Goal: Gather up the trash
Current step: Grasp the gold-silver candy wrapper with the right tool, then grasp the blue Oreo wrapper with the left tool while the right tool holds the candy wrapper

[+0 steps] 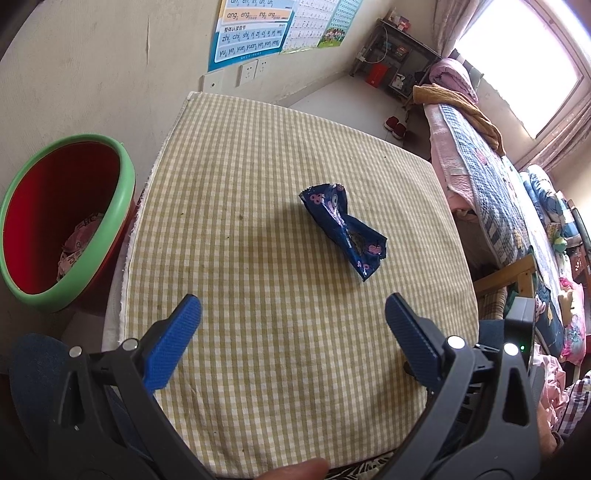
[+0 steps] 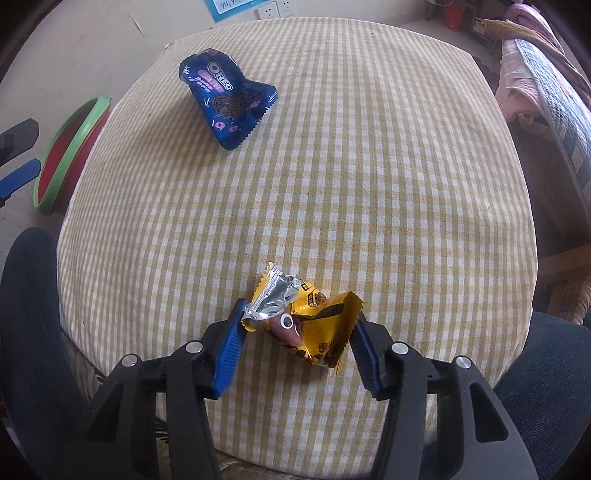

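A crumpled blue Oreo wrapper (image 1: pixel 343 230) lies on the checked tablecloth (image 1: pixel 258 184); in the right wrist view it (image 2: pixel 227 101) sits at the far left of the table. My left gripper (image 1: pixel 293 314) is open and empty, short of the wrapper. A torn yellow snack wrapper (image 2: pixel 303 321) with silver foil lies between the fingers of my right gripper (image 2: pixel 299 317). The jaws stand wide on either side of it, not clamped. A red bin with a green rim (image 1: pixel 122 184) stands left of the table, with paper trash inside; it also shows in the right wrist view (image 2: pixel 74 144).
The table stands against a wall with sockets (image 1: pixel 255 70) and posters (image 1: pixel 251 33). A bed with quilts (image 1: pixel 498 177) runs along the right. The person's knees (image 2: pixel 29 314) are at the table's near edge. The left gripper's fingers (image 2: pixel 18 177) show at the right wrist view's left edge.
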A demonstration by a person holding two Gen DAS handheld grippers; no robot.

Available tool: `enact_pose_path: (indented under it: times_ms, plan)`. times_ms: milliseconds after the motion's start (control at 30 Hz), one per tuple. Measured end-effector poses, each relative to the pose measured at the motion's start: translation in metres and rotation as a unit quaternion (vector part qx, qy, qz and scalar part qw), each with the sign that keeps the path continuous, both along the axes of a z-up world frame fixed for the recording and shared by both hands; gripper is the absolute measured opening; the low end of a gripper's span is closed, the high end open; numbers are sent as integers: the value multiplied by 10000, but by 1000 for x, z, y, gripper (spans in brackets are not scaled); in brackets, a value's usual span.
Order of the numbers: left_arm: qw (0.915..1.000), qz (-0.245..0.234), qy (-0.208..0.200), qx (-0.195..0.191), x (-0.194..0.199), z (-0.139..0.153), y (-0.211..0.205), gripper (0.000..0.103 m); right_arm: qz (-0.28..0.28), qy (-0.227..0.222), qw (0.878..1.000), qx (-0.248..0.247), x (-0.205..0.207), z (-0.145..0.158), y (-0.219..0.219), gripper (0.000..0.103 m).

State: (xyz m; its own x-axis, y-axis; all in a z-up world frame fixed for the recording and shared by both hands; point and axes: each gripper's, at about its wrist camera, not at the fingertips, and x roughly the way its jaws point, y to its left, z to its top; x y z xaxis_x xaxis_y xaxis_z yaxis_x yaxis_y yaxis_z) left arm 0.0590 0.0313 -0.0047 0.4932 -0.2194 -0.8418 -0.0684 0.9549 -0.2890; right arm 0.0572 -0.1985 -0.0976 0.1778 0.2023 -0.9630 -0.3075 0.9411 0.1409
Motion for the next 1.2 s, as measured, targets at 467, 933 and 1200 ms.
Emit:
enact_pose_path:
  times_ms: [467, 933, 1200]
  plan:
    - [9999, -112, 60, 34, 4, -3, -9, 97, -64, 51, 9999, 120, 1, 1, -10, 56]
    - [9998, -154, 88, 38, 7, -5, -15, 97, 47, 55, 10000, 63, 1, 0, -5, 23]
    - [9998, -173, 93, 52, 11, -5, -17, 97, -121, -49, 9995, 294, 11, 11, -19, 23]
